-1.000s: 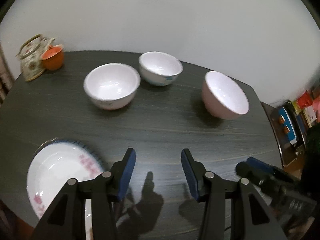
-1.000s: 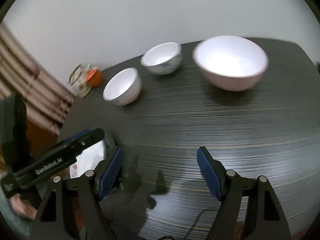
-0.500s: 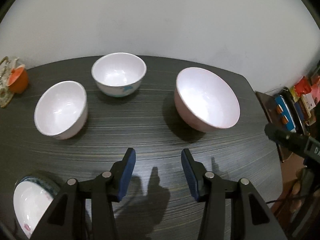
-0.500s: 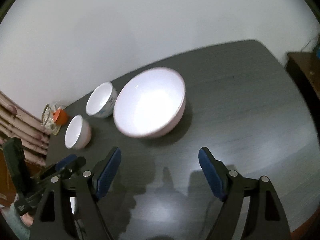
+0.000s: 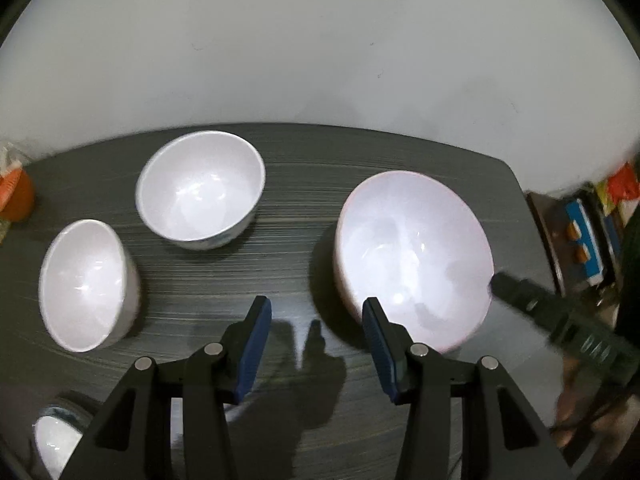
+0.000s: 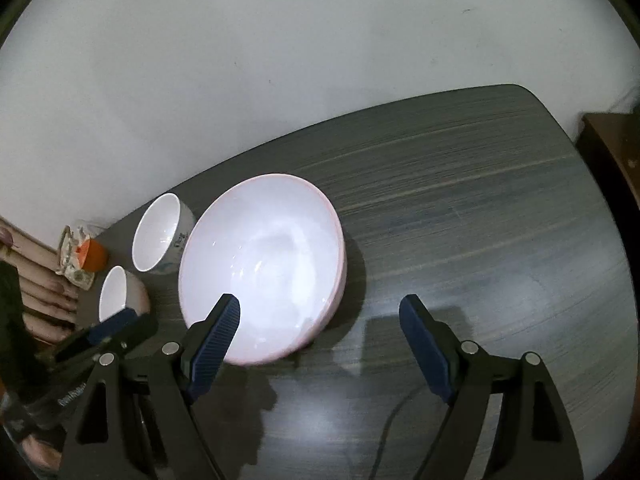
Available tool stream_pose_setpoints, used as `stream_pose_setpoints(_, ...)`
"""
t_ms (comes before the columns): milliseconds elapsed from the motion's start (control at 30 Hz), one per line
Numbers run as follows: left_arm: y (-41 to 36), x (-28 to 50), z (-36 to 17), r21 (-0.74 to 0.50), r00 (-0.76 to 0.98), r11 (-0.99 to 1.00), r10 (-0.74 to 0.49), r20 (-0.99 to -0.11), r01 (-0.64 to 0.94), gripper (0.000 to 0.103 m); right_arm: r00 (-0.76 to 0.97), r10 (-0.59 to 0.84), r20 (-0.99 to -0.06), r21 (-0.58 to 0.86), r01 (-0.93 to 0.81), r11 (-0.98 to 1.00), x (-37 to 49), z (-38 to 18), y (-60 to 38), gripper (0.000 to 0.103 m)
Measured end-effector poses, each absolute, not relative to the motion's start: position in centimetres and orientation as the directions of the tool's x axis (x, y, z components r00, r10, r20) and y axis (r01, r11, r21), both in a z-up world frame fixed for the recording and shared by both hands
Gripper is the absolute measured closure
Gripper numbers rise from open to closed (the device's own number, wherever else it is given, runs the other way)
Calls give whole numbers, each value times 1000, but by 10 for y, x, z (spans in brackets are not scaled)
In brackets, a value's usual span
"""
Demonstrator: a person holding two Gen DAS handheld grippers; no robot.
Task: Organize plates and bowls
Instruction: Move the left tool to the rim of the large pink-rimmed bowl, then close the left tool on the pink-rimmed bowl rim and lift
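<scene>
A large pink bowl [image 5: 412,256] [image 6: 264,264] stands upright on the dark table [image 6: 480,216]. My left gripper [image 5: 316,320] is open and holds nothing; its right finger stands just before the bowl's near left rim. My right gripper [image 6: 320,308] is open wide, its left finger over the bowl's near rim and its right finger over bare table. No pad touches the bowl. To the left stand a white bowl with blue print [image 5: 200,188] [image 6: 158,236] and a plain white bowl [image 5: 86,284] [image 6: 116,296]. A plate [image 5: 56,440] shows at the bottom left.
An orange cup [image 6: 94,256] and a patterned teapot [image 6: 74,256] sit at the table's far left by the wall. The table's right edge lies close beyond the pink bowl, with a dark cabinet [image 6: 616,148] past it. A cable [image 6: 384,432] trails under my right gripper.
Both grippers have moved across the table to the pink bowl, which now looms large in both views. The plate has slid to the picture's bottom left corner. The right jaws have spread a little.
</scene>
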State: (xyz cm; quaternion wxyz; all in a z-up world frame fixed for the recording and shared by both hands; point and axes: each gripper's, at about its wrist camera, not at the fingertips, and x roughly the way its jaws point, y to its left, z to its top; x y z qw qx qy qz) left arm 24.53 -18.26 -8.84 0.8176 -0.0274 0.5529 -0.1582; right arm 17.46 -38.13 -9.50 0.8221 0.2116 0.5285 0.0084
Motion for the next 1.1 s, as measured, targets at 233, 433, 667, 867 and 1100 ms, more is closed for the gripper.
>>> stream_pose_setpoints(233, -195, 273, -105, -271, 286, 947, -311, -906, 170, 55, 395, 228, -890, 334, 224, 916, 194, -113, -379, 26)
stream_pose_setpoints(433, -199, 284, -121, -296, 231, 947, -319, -919, 127, 55, 349, 230, -908, 324, 242, 914, 201, -130, -379, 28)
stream_pose_setpoints(667, -204, 294, -135, -282, 202, 953, -300, -932, 116, 55, 323, 205, -924, 294, 257, 921, 207, -141, -377, 35)
stream_pose_setpoints(867, -205, 295, -133, -283, 192, 952, -300, -934, 114, 55, 310, 228, -923, 315, 269, 910, 208, -146, -377, 51)
stream_pose_setpoints(1100, -203, 297, -141, -312, 158, 944, -325, -932, 105, 77, 292, 251, -923, 337, 296, 894, 207, -154, -379, 66)
